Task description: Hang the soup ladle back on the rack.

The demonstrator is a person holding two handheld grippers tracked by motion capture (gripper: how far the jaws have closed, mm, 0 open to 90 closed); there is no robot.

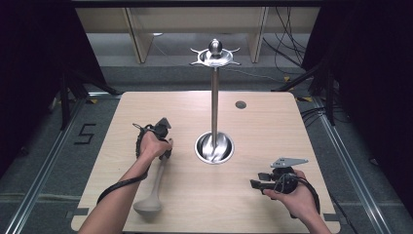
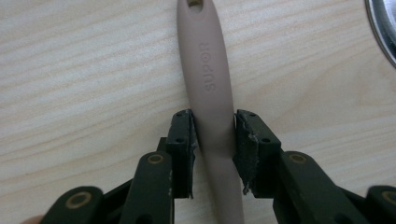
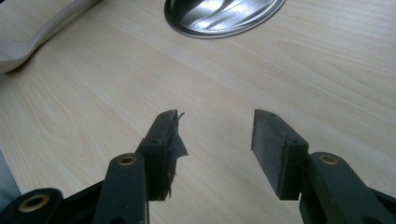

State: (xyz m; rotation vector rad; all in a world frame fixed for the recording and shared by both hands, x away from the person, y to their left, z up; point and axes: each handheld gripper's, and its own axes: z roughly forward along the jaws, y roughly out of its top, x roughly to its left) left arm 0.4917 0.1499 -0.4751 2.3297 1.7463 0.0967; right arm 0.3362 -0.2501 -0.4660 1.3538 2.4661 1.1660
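A taupe silicone ladle (image 1: 155, 187) lies flat on the wooden table, its bowl toward the near edge and its handle pointing away. My left gripper (image 1: 165, 155) points down over the upper handle. In the left gripper view the lettered handle (image 2: 210, 79) runs up between the jaws, and my left gripper (image 2: 214, 135) has both pads pressed against its sides. My right gripper (image 1: 257, 180) rests low at the near right, pointing left. Its jaws stand apart with bare table between them (image 3: 215, 135).
A steel utensil stand rises at the table's middle: round dished base (image 1: 214, 147), thin pole, hooked top (image 1: 215, 56). The base rim (image 2: 385, 23) lies just right of the ladle handle. A small grommet (image 1: 240, 104) sits far right. The ladle bowl (image 3: 28, 42) shows left of the base (image 3: 224, 14).
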